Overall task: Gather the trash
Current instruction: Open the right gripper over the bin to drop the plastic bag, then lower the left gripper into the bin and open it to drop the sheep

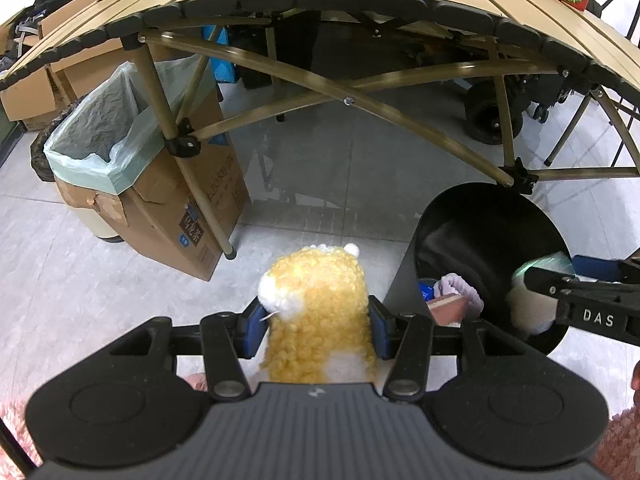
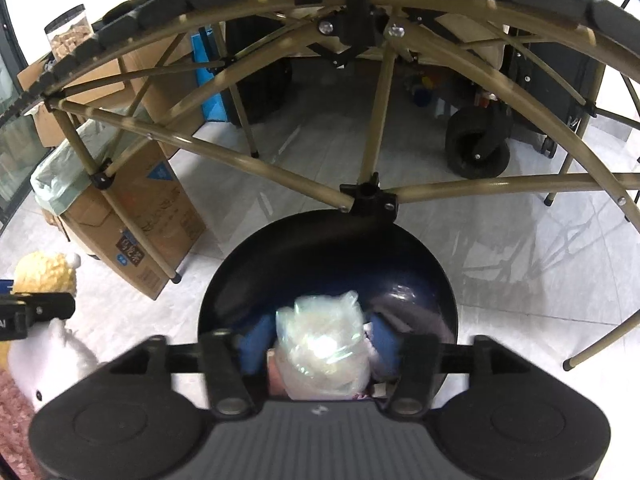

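A crumpled plastic bag [image 2: 324, 350] sits between the opened right claw [image 2: 320, 346] over the black bin [image 2: 224, 280]; it may catch the rim. The left claw [image 1: 316, 326] is clamped on a yellow plush toy [image 1: 316, 304], beside the bin, which could be binned by mistake.

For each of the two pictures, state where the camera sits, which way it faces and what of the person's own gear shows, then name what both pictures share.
Left wrist view: on the left gripper, facing down and forward; its jaws clamp a yellow plush toy; the right gripper enters from the right edge.
Right wrist view: on the right gripper, looking down into the black bin; a clear plastic bag sits between its parted jaws; the left gripper shows at left.
Shared: bin, plush toy, lined cardboard box, folding table frame.
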Tool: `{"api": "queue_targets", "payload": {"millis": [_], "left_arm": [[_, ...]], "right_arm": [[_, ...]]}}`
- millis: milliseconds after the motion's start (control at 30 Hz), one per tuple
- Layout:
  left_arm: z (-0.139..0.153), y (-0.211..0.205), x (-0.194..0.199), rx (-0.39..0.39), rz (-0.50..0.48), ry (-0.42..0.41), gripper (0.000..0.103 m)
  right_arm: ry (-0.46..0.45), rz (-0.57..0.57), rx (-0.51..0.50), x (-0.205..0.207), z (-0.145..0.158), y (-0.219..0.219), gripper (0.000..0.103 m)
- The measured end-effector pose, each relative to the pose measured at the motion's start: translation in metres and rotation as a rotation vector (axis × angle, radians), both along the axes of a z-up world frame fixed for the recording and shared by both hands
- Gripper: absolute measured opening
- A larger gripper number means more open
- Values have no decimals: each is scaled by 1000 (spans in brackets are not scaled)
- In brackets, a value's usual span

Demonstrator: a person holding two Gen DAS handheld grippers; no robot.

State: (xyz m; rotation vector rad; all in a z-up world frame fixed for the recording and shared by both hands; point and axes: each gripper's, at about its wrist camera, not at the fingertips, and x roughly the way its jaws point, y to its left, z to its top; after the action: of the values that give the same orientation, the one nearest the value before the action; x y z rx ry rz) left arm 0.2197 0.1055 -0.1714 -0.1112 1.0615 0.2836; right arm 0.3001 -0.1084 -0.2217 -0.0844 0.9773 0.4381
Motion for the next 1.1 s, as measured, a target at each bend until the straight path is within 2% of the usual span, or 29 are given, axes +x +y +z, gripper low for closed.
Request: {"api": "queue_targets", "payload": {"millis": [33, 133, 633, 1100], "left_arm": [[0, 0, 1, 0, -1, 1, 52], [-2, 0, 2, 2, -2, 4, 52], [-1, -18, 17, 5, -38, 1, 52], [-2, -81, 58, -13, -166, -26, 52]], "right_arm": [[-3, 1, -7, 1, -1, 1, 87], [-17, 1, -27, 2, -2, 2, 102], [-29, -51, -41, 5, -4, -13, 103], [-77, -251, -62, 2, 19, -82, 103]]}}
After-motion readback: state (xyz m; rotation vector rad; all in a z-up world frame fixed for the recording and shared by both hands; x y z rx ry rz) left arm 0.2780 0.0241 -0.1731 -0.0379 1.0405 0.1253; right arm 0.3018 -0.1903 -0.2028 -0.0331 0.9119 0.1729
